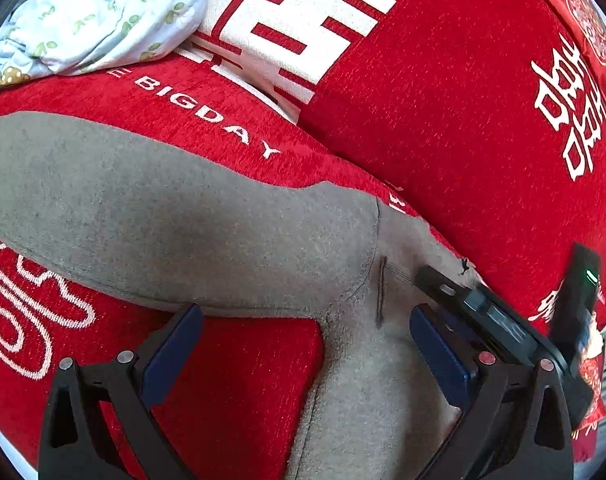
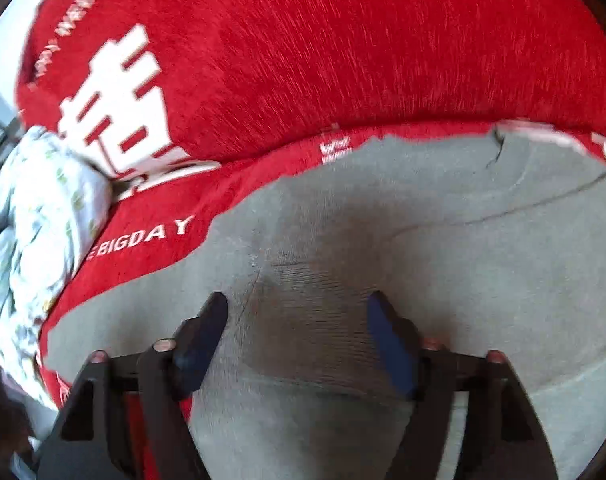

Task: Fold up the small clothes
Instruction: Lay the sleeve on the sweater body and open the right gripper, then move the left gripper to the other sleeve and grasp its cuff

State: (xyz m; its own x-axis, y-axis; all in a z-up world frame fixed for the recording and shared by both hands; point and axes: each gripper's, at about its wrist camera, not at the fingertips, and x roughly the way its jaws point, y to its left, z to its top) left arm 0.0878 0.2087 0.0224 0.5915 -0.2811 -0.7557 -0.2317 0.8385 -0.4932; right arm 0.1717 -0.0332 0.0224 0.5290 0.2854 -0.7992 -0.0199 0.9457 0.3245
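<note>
1. Red plush covering (image 1: 443, 92) filled both views, a sofa or bed by the look of it, with a cushion of the same cloth behind and a crumpled leaf-print cloth (image 1: 95, 12) bundled at the far left.
2. You had the grey garment (image 1: 183, 232) spread flat on that red surface, one part running off to the left and another coming down toward the camera; it could have been small trousers or a top, and I could not tell which.
3. Your left gripper (image 1: 303, 344) stood wide open over the spot where the two grey parts met, with nothing between its blue pads.
4. Your right gripper (image 2: 299, 336) was also open, jaws either side of a ribbed, darker patch of the same garment; the pads did not press on the cloth, so it held nothing.
5. By my reading you were early in the fold: the piece looked laid out and smoothed, but no clear fold showed yet, and the leaf-print bundle was waiting too if it counted.
6. Writing you could read: "BIGDAY" in white letters on the red cloth, part of "WEDDIN…" along the cushion edge in the right view, and large white Chinese double-happiness characters.
</note>
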